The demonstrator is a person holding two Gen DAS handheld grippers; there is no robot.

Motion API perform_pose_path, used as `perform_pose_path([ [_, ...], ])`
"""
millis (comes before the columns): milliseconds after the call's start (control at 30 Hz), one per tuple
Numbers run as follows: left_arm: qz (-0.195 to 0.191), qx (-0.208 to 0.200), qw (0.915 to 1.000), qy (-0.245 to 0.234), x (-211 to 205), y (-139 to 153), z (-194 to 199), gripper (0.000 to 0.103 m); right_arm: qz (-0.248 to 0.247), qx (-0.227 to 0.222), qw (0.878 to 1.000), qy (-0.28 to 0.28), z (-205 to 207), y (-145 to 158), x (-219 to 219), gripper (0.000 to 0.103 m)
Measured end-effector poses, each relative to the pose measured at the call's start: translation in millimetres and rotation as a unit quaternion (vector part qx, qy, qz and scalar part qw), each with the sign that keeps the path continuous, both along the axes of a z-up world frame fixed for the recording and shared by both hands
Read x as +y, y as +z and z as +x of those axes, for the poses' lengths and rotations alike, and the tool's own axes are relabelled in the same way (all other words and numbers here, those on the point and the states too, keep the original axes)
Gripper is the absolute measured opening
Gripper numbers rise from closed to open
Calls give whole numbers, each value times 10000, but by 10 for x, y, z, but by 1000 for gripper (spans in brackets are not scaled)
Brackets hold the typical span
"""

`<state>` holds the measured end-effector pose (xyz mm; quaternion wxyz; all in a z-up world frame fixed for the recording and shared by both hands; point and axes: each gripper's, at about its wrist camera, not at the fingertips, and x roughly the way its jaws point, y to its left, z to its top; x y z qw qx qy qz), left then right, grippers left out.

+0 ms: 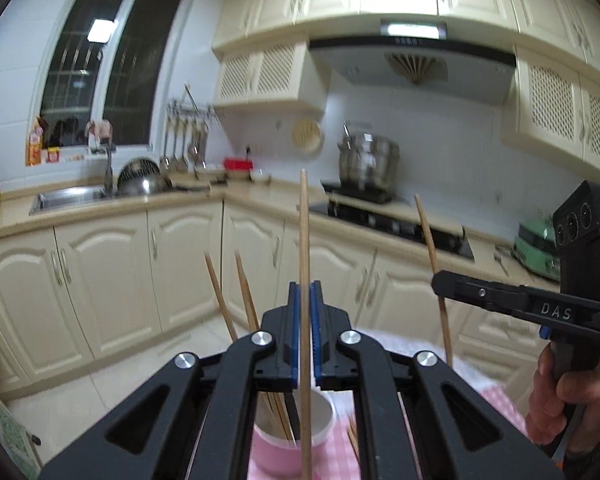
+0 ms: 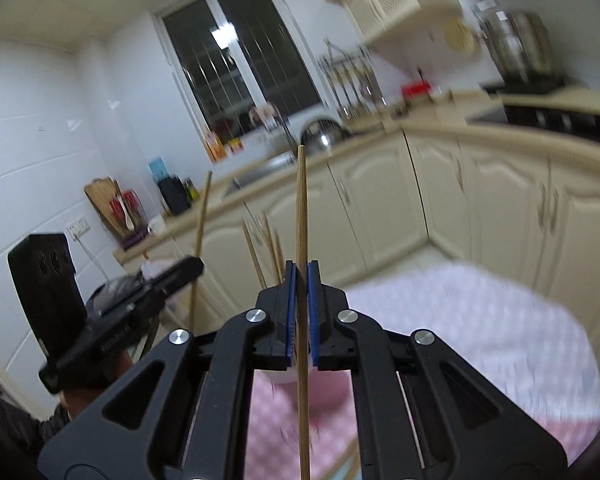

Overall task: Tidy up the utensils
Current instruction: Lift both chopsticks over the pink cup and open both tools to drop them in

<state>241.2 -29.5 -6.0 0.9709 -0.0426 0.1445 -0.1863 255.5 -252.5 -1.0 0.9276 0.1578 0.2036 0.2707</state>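
Wooden chopsticks are filling both views. In the left wrist view, at the lower centre of the frame, the left hand-held gripper (image 1: pixel 305 300) is sitting clamped on one chopstick (image 1: pixel 304 240), its blue pads (image 1: pixel 295 332) pressing in from both sides; the stick is standing nearly upright, running from the bottom edge up past the jaws to the middle of the frame. Left of the jaws, two more sticks (image 1: pixel 236 296) are leaning out of a pink cup (image 1: pixel 272 452) with a white inside, which is showing below the jaws at the bottom centre. The cup is standing on a pink checked cloth (image 1: pixel 496 400). At the right of the frame, the right hand-held gripper (image 1: pixel 440 282) is pointing leftward, closed on a second chopstick (image 1: pixel 430 236) that is tilting slightly left at its top. A hand (image 1: pixel 572 400) is wrapping its grip at the lower right.

In the right wrist view, the left hand-held gripper (image 2: pixel 194 266) is showing blurred at the left, with its stick (image 2: pixel 200 240) rising through the jaws. At the centre, the right hand-held gripper (image 2: pixel 302 280) is clamping its chopstick (image 2: pixel 301 220) upright between blue pads (image 2: pixel 290 312). Behind the jaws, the cup's other sticks (image 2: pixel 266 244) are showing. The cloth (image 2: pixel 480 340) is spreading across the lower right, blurred.
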Motion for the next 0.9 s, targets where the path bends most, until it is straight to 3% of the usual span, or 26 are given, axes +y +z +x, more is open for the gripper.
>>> perform_pose_path([
  [167,-327,-487,9981,178,78,253,191,5,6,-490,9988,15,248,252,250,6],
  [367,-561,-792,9947,325,70,331,410,5,-11,-695,9976,-45,467,292,435,6],
  [900,-633,-438,9963,381,34,-185,641,5,-198,-482,9985,-162,721,-152,623,6],
])
